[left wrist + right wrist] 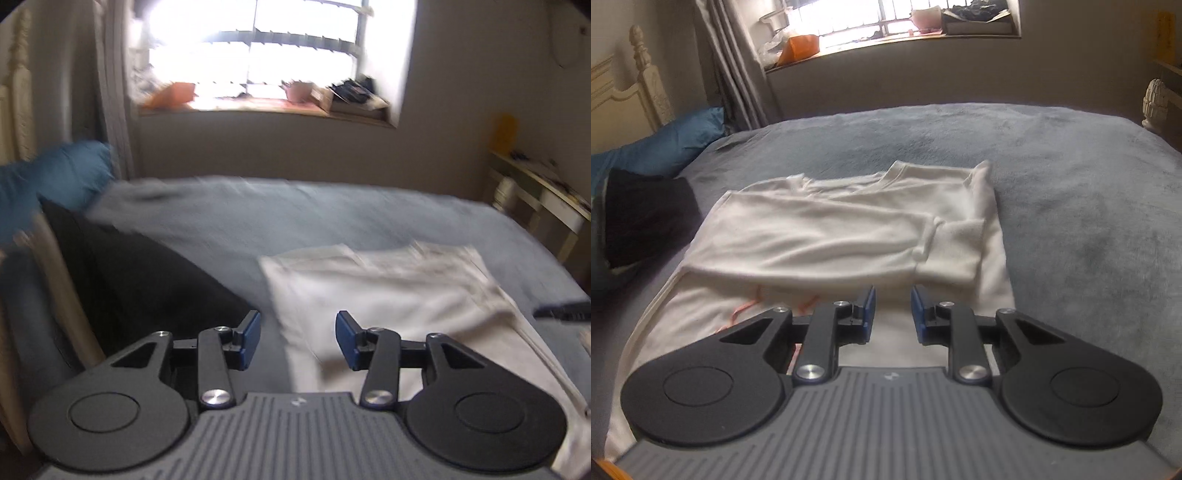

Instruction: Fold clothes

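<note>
A white sweatshirt point(849, 229) lies on the grey bed point(1071, 166) with both sleeves folded across its body; its collar is at the far end. My right gripper point(893, 314) hovers open over the near hem with nothing between its fingers. In the blurred left wrist view the same white sweatshirt point(388, 295) lies right of centre. My left gripper point(298, 339) stands open above its left edge, holding nothing. At the right edge of that view the dark tip of the right gripper point(565, 311) shows.
A folded black garment point(646, 218) lies on the bed at the left, also seen as black garment point(140, 280). A blue pillow point(665, 147) and a cream headboard point(646, 88) stand behind it. A window sill point(905, 37) with clutter runs along the far wall.
</note>
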A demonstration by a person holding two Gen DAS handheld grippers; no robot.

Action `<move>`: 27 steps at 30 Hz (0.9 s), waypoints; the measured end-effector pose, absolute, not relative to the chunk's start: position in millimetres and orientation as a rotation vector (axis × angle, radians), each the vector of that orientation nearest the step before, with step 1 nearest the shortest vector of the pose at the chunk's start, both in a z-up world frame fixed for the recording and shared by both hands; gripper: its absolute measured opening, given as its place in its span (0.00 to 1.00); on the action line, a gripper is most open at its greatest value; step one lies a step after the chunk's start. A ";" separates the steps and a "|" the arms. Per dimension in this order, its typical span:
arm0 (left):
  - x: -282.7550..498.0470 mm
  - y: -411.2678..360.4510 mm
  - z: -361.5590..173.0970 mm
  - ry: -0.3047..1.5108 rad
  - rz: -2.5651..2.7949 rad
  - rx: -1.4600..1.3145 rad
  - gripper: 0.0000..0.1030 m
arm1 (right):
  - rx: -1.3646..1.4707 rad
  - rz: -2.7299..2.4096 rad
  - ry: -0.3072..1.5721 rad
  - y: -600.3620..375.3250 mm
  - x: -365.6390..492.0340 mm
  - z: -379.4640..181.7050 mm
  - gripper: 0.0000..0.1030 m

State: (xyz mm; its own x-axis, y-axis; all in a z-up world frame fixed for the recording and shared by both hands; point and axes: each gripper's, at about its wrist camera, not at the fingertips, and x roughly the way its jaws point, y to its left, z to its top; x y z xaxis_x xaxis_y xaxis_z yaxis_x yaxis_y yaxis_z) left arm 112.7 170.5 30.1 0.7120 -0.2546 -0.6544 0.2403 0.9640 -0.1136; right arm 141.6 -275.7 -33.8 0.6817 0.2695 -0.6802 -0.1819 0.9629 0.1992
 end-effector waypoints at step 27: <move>-60.8 75.3 -94.4 1.010 -0.427 0.160 0.48 | 0.000 0.277 0.938 -278.6 -27.5 -71.6 0.19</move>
State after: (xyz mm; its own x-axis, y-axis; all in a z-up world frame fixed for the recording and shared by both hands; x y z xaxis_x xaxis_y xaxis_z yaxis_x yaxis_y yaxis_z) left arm -60.8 75.3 -94.4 0.4582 -0.2717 -0.8463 0.4175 0.9063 -0.0650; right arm -27.5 -278.6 -71.6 0.5590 0.2348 -0.7952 -0.2344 0.9647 0.1200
